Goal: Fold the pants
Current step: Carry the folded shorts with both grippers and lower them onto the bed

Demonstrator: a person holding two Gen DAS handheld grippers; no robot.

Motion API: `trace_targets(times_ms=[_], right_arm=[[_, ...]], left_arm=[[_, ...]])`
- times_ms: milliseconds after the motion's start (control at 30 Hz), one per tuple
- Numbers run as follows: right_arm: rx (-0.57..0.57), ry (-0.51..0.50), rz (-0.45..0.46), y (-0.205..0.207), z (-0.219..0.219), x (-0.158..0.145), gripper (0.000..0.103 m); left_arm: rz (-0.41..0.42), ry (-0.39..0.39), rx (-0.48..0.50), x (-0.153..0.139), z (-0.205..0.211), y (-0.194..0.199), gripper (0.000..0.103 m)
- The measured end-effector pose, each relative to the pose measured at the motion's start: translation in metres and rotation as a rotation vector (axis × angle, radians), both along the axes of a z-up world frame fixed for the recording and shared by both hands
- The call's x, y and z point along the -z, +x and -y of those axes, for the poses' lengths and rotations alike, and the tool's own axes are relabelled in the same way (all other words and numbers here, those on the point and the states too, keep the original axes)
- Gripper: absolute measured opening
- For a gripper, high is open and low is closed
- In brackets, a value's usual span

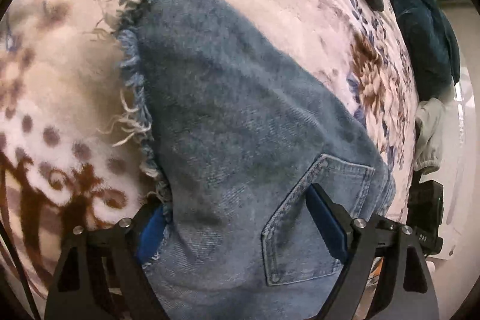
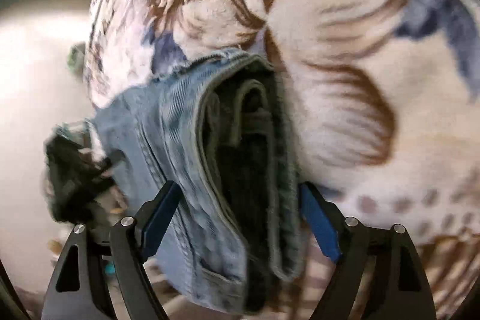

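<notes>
The blue denim pants [image 1: 228, 116] lie folded on a floral blanket [image 1: 54, 98]. A frayed hem runs along their left edge and a back pocket [image 1: 318, 224] is near the camera. My left gripper [image 1: 237, 218] has its jaws wide on either side of the thick denim fold. In the right wrist view the folded denim stack [image 2: 216, 158] shows its layered edge, lifted off the blanket. My right gripper [image 2: 237, 206] has its blue pads [image 2: 318, 218] on both sides of the stack.
The floral blanket [image 2: 360, 80] covers the whole work surface. Dark teal clothes [image 1: 420, 29] and a pale grey garment [image 1: 429, 134] lie at the blanket's right edge. A black device [image 1: 426, 215] sits by it. Bare pale floor [image 2: 33, 80] shows at left.
</notes>
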State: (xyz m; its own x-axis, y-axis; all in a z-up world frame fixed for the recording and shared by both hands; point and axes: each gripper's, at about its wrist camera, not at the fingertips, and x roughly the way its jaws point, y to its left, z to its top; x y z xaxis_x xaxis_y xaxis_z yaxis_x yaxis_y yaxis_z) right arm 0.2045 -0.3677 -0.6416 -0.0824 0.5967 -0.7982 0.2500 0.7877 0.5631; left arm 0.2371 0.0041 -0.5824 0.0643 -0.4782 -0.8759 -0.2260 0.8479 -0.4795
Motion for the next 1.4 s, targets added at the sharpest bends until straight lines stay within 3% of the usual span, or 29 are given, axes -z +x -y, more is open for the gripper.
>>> trace_targets(times_ms=[200,433,567,633,733,800,867,933,1000,1067,1133,1167,1400], right_arm=[[-0.027,-0.028,0.011,-0.002,0.002,0.004,0.087],[-0.137,-0.224,0.086,0.008,-0.024,-0.014,0.088],[-0.037,-0.098,0.025,0.007,-0.015,0.010,0.093],[0.048,0.008,0.039,0.011,-0.018,0.014,0.093],[0.063,0.124,0.078,0.014,-0.027,0.013,0.092],[0.051,0.119,0.102,0.016,-0.030,0.016,0.090],[0.067,0.091,0.093,0.015,-0.023,0.025,0.078],[0.102,0.105,0.094,0.013,-0.013,0.027,0.076],[0.108,0.092,0.111,0.010,-0.012,0.026,0.070],[0.114,0.033,0.135,0.008,-0.014,0.020,0.046],[0.121,-0.008,0.146,0.006,-0.016,0.010,0.029],[0.123,-0.023,0.155,0.007,-0.021,0.004,0.026],[0.076,-0.132,0.247,0.006,-0.044,-0.048,0.021]], left_arm=[[0.002,0.016,0.024,0.003,0.012,0.005,0.086],[0.007,0.004,0.061,0.001,0.017,0.004,0.086],[0.006,0.007,0.078,0.004,0.018,0.005,0.086],[0.006,0.004,0.076,0.005,0.018,0.005,0.086],[0.009,-0.010,0.081,0.006,0.017,0.005,0.086],[0.015,-0.022,0.096,0.005,0.016,0.005,0.086],[0.016,-0.030,0.116,0.005,0.016,0.006,0.086],[0.012,-0.022,0.134,0.005,0.018,0.008,0.086],[0.025,-0.007,0.135,0.002,0.020,0.009,0.069],[0.033,0.031,0.162,-0.001,0.024,0.012,0.029],[0.044,0.040,0.157,-0.009,0.025,0.013,0.018],[0.052,0.043,0.162,-0.012,0.026,0.012,0.012],[0.117,0.040,0.185,-0.044,0.031,0.006,0.008]])
